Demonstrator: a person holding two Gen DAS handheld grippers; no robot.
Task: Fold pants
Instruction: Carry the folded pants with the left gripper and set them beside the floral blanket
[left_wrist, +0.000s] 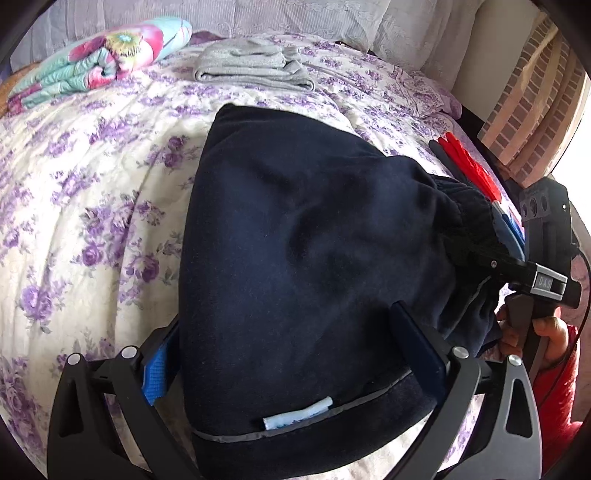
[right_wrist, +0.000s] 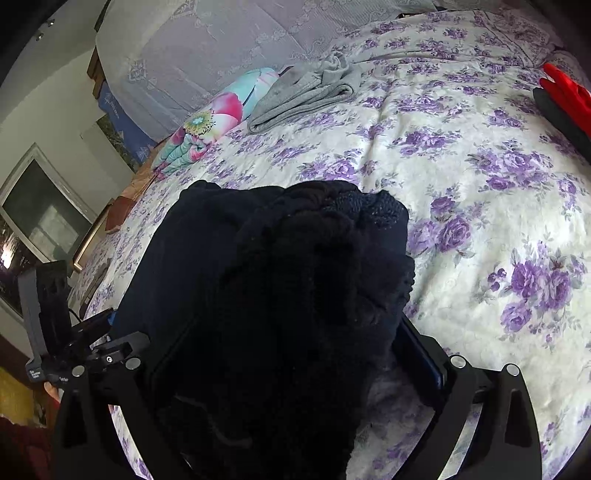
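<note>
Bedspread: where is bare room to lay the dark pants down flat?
The floral bedspread is bare between the navy pants and the folded grey garment, and left of the pants. The colourful quilt and red-and-black items crowd the edges.

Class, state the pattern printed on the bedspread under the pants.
Purple roses on cream; the bedspread shows best in the right wrist view.

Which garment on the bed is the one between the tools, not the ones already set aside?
The navy pants, spread nearest the cameras with both tools at their edges. The folded grey garment and the red item lie apart, untouched.
</note>
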